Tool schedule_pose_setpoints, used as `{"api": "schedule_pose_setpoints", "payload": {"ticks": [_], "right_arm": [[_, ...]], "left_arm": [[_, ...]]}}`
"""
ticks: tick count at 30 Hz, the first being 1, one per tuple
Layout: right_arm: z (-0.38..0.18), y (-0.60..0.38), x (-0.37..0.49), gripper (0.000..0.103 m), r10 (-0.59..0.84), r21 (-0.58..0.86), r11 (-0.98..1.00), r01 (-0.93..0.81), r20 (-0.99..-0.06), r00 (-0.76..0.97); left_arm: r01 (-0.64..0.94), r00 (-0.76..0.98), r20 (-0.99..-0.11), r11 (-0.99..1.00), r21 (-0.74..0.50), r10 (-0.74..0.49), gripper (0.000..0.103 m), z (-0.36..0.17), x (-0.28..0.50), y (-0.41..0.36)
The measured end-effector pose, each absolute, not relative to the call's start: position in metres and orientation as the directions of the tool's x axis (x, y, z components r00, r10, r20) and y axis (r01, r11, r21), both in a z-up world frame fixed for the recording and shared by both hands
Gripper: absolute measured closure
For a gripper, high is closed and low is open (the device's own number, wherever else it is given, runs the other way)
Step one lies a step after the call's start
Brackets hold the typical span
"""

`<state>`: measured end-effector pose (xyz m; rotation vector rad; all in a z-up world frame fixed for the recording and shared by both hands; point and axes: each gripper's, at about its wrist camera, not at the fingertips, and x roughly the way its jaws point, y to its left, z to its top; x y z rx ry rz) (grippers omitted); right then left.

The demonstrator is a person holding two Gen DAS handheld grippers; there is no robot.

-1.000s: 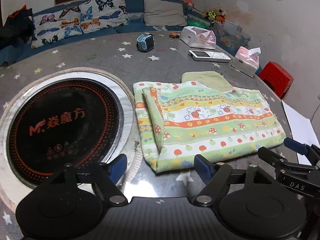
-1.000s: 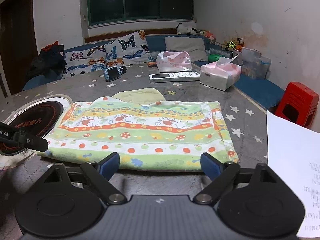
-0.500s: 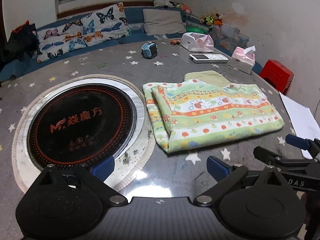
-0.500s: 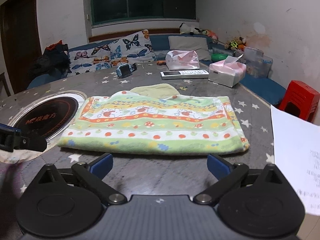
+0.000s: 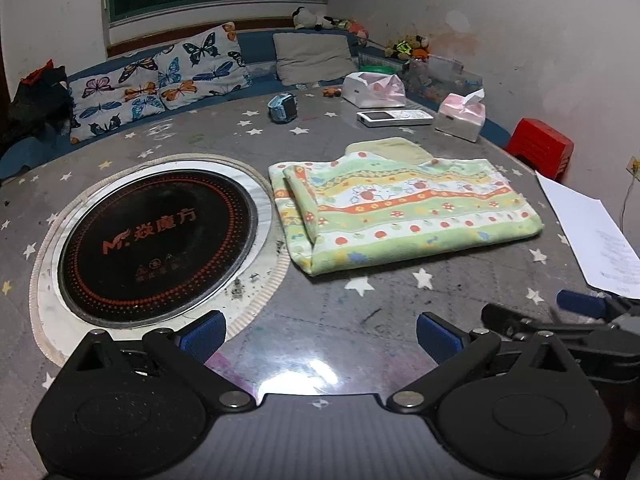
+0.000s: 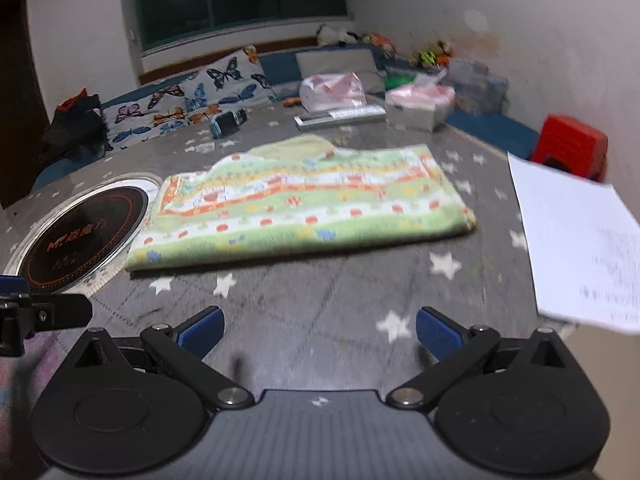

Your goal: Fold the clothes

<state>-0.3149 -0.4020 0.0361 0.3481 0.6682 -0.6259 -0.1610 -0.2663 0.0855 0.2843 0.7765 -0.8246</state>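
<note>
A green, striped, fruit-patterned garment (image 5: 404, 208) lies folded into a long rectangle on the grey star-patterned table (image 5: 320, 320). It also shows in the right wrist view (image 6: 304, 208). My left gripper (image 5: 318, 336) is open and empty, well back from the garment's near edge. My right gripper (image 6: 318, 334) is open and empty too, also back from it. The right gripper's fingers (image 5: 576, 304) show at the right edge of the left wrist view. The left gripper's finger (image 6: 44, 312) shows at the left edge of the right wrist view.
A round black induction hob (image 5: 156, 240) is set in the table left of the garment. A white paper sheet (image 5: 592, 232) lies at the right edge. Behind are a remote (image 5: 394, 117), tissue boxes (image 5: 460, 116), a blue watch (image 5: 283, 107), a red stool (image 5: 540, 152).
Both grippers have pulled back from the folded garment toward the table's near edge; it now lies farther away in both views. Both stay open and empty.
</note>
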Motion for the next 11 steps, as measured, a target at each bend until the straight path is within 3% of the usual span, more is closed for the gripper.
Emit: {"api": "schedule_pose_setpoints", "payload": {"ticks": [11], "right_arm": [[0.0330, -0.4021, -0.3206, 0.000, -0.455, 0.070, 0.742, 0.667, -0.678, 0.577]], "left_arm": [[0.764, 0.409, -0.722, 0.642, -0.063, -0.558, 0.000, 0.0803, -0.1715, -0.2743]]}}
